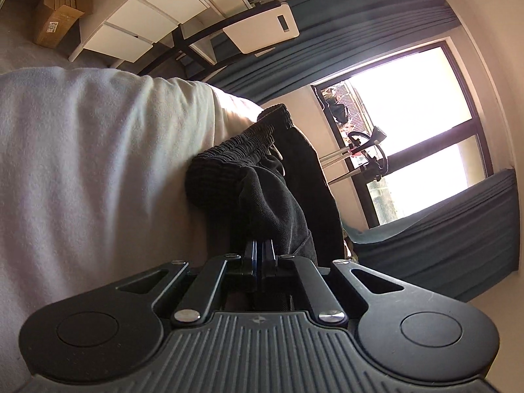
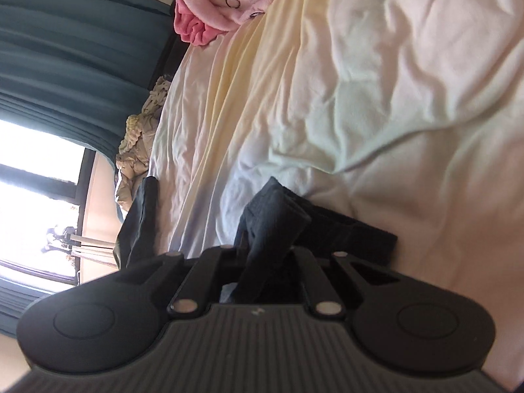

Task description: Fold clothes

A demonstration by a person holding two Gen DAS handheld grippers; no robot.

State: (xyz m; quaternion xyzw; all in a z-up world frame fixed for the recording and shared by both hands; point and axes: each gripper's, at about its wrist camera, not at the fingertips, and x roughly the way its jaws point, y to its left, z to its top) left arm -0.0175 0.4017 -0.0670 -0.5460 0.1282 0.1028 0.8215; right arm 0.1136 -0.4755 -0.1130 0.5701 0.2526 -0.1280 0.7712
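A black garment with an elastic waistband [image 1: 262, 170] hangs from my left gripper [image 1: 261, 245], whose blue-edged fingers are shut on its fabric next to the white bed sheet [image 1: 98, 150]. In the right wrist view my right gripper [image 2: 262, 255] is shut on a dark fold of the same black garment [image 2: 275, 216], and the cloth covers its fingertips. More of the garment trails to the right [image 2: 353, 232] over the cream sheet [image 2: 360, 98], and another part hangs at the left [image 2: 140, 216].
A pink fleece item [image 2: 213, 3] lies at the far end of the bed. A crumpled beige cloth [image 2: 137, 144] sits by the bed edge. Teal curtains [image 1: 360, 16] frame a bright window [image 1: 409, 124]. A white shelf unit [image 1: 140, 19] and a cardboard box [image 1: 59, 9] stand on the floor.
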